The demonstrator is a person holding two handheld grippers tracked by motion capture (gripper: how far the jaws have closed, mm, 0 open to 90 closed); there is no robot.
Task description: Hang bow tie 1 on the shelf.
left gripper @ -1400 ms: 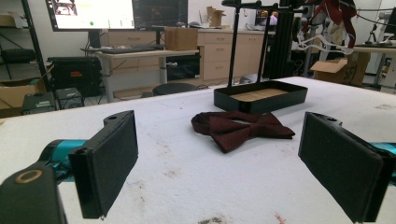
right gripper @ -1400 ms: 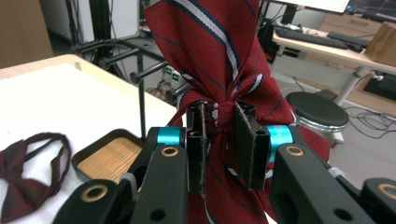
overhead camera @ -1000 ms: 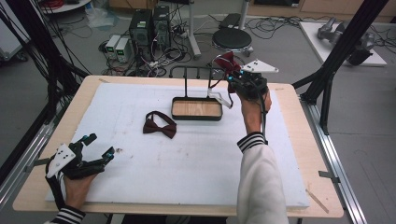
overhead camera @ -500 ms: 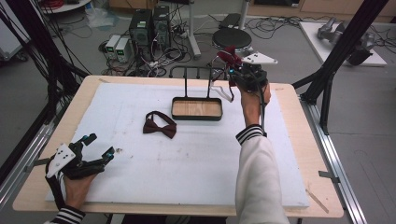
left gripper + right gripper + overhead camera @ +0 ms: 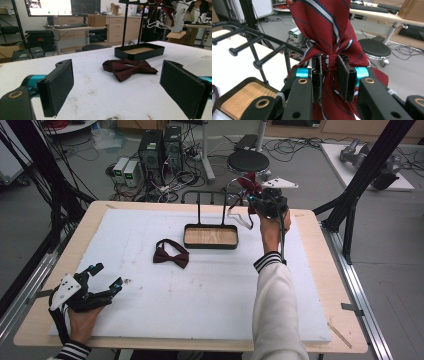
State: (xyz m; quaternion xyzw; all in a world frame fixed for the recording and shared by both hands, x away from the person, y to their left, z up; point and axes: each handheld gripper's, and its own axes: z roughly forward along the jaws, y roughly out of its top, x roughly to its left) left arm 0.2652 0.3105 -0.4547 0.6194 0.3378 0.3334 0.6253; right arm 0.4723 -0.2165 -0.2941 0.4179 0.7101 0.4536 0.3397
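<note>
At the far right of the tabletop [image 5: 125,220], the right claw [image 5: 260,202] is clamped on a red woven necktie with white and navy stripes [image 5: 329,32]; its pads pinch the bunched fabric at one narrow point, and the cloth fans out wider above the grip. The tie's long axis runs roughly along the claw's own line, with loose fabric trailing below the pads. Just to the left of the right claw stands a black metal rack with knob-ended horizontal pegs [image 5: 249,46], rising from a black rectangular tray with a wooden floor [image 5: 210,236]. The pegs lie left of the tie, so the next move is judged to run leftward. A white hanger [image 5: 239,217] hangs near the claw.

A dark-red satin bow tie [image 5: 128,68] lies flat left of the tray. The left claw [image 5: 120,92] rests at the near left corner, pads apart and holding nothing.
</note>
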